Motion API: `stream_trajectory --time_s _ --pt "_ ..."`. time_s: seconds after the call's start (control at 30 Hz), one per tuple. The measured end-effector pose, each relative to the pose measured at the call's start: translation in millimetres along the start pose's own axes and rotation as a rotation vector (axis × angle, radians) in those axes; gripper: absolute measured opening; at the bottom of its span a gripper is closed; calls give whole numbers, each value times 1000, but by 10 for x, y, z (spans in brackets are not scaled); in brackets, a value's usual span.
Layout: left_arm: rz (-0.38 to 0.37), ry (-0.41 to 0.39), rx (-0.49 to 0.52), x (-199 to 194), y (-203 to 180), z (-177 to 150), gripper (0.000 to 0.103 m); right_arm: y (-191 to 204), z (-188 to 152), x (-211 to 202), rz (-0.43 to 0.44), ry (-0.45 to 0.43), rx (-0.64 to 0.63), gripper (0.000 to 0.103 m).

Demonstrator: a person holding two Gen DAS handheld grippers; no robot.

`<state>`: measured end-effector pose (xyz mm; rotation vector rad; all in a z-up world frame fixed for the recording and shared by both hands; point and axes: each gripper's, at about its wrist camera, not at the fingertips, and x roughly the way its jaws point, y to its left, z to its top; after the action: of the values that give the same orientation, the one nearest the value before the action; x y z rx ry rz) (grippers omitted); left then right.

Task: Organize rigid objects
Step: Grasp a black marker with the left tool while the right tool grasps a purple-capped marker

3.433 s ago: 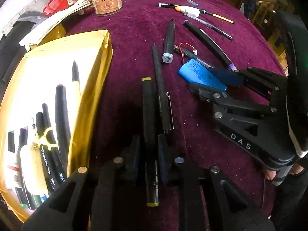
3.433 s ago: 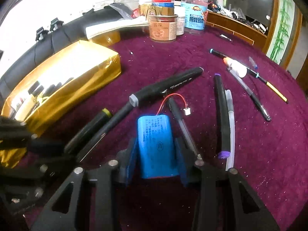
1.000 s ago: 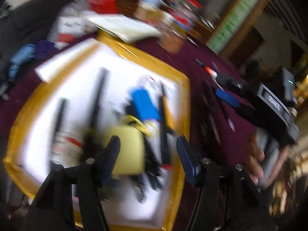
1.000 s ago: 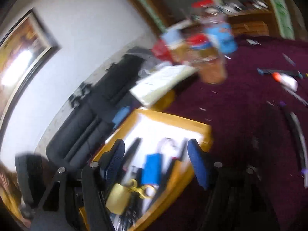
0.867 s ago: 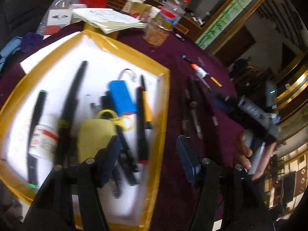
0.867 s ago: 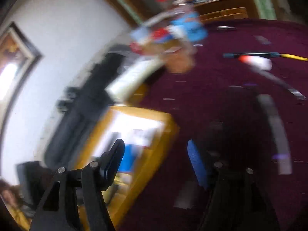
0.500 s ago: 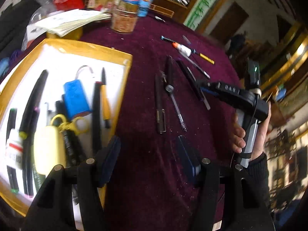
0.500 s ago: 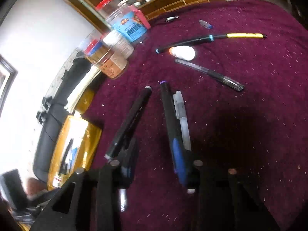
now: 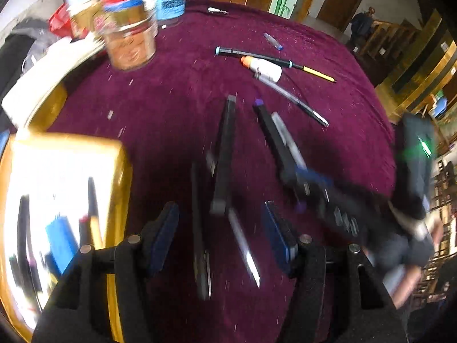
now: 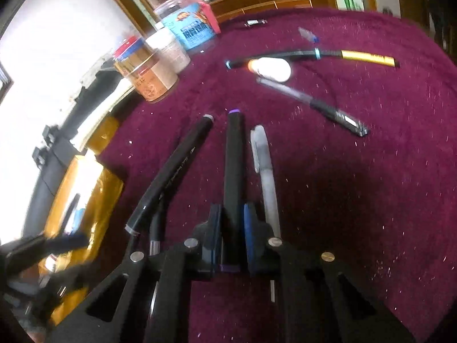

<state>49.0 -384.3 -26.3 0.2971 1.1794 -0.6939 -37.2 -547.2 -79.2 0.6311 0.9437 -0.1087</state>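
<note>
Carrying fewer loose items now, the bench (image 10: 371, 200) shows progress: the blue battery (image 9: 61, 243) has gone into the gold tray (image 9: 120, 171). Beside that tray, the left claw (image 9: 222, 237) has swung back, spread and empty. Farther from the tray, the right claw (image 10: 232, 238) has just been closing, pinching the purple-capped marker (image 10: 234, 165).

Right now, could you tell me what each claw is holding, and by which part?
The right claw has just closed on the black purple-tipped marker, near its end closest to the camera. The left claw is open and holds nothing.
</note>
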Motion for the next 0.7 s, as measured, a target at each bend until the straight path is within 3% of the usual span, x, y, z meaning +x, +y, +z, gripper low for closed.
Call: stream_trajectory --time_s 0.17,0.3,0.33,0.4,0.43,0.53,0.7 --pt "110 44 25 447 -109 445 56 -135 12 -18 65 31 84 13" --pt "166 105 41 749 -139 582 34 -160 18 -18 81 39 107 13" --pt "182 86 48 751 -154 586 32 -153 13 -19 79 38 105 13" --pt "232 79 71 745 -164 568 13 -144 11 -24 75 33 100 13" --pt "244 71 68 720 -135 547 13 -144 9 -22 76 30 99 13" --pt "137 72 15 534 33 411 13 -123 6 -20 69 19 88 13" --pt "-40 41 -34 -71 200 -143 13 -15 3 -3 17 3 26 13"
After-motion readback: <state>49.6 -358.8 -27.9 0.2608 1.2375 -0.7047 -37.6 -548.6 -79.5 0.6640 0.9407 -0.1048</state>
